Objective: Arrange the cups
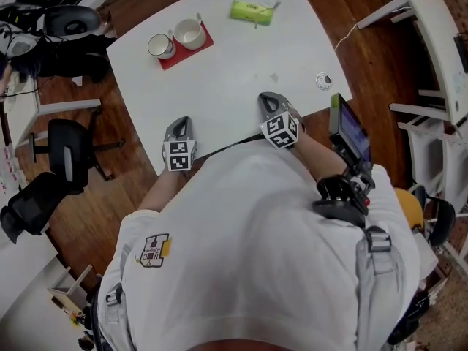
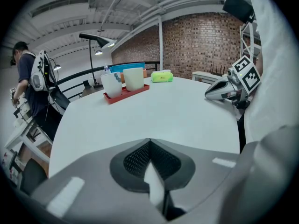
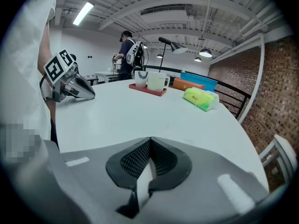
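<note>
Holding my left gripper [image 1: 181, 122] and right gripper [image 1: 265, 97] pressed together and empty at the near edge of the table [image 1: 241, 64], I judge arranging either finished or not begun: the dark-rimmed cup [image 1: 160, 45] and white cup [image 1: 189, 33] stand side by side on the red mat [image 1: 179, 57], well apart from both grippers.

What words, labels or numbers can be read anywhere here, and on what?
No text reads clearly.
Print on green pack: too small to read.
Person's shirt emblem: blurred.
Cubes on left gripper and right gripper: black-and-white square patterns only, no letters.
</note>
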`<state>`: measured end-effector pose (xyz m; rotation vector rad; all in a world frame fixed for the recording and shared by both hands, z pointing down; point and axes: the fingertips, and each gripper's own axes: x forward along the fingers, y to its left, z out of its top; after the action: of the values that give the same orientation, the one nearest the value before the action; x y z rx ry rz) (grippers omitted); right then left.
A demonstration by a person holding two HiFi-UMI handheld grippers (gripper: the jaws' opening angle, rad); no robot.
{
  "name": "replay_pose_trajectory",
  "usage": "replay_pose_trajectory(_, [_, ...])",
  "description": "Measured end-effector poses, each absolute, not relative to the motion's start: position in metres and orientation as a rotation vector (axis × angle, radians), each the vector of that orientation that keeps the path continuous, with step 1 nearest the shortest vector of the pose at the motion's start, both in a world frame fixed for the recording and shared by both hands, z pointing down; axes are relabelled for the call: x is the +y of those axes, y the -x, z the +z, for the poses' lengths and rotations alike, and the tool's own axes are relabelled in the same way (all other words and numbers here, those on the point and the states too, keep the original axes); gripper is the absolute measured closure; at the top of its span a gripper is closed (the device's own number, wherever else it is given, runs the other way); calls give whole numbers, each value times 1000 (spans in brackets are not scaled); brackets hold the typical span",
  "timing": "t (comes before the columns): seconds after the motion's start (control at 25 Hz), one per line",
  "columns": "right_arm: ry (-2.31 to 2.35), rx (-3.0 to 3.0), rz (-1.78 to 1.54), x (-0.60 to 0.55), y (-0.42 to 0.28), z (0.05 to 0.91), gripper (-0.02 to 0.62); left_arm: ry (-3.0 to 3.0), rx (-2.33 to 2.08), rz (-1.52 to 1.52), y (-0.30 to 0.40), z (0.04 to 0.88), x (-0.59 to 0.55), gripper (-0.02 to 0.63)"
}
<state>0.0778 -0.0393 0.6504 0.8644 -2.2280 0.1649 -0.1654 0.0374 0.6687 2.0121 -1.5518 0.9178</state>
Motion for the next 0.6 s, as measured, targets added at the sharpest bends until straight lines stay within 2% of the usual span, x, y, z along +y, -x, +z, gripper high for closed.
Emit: replay_pose_trajectory(0.6, [-836, -2232, 182, -40, -76, 652, 595, -2012, -1562, 934, 166, 667, 36, 606])
